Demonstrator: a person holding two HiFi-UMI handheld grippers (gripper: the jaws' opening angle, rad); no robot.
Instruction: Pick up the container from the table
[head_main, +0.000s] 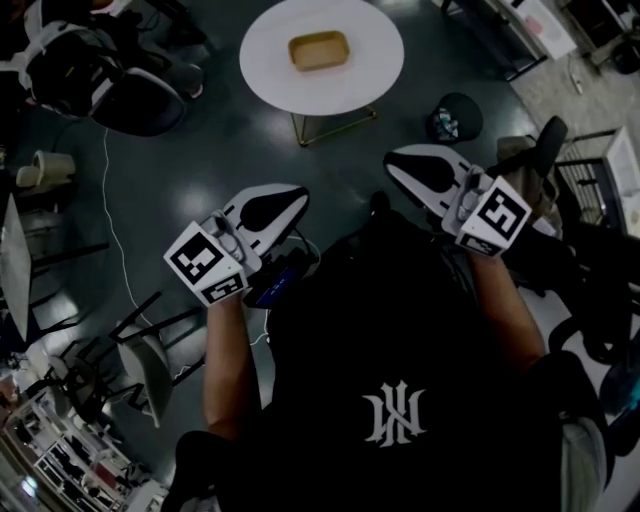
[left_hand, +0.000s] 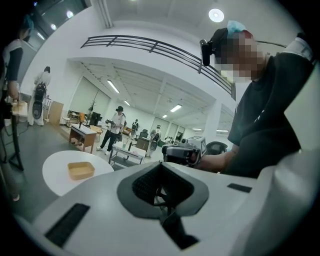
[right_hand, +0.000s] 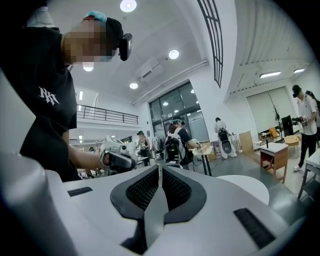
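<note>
Both claws were closed on nothing: the left gripper (head_main: 285, 200) and right gripper (head_main: 400, 165) were held level in front of the person, pointing toward the table (head_main: 270, 75) but well apart from it, likely a carrying pose for the approach rather than a reach. The container (head_main: 319, 50) sat open side up near the table's middle, alone, so its rim looked free for either claw once opened.

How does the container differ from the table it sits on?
The container is tan, the table white. The container is a rounded rectangle, the table a circle. The container is much smaller, sitting near the table's middle. Both are plain and unmarked.
</note>
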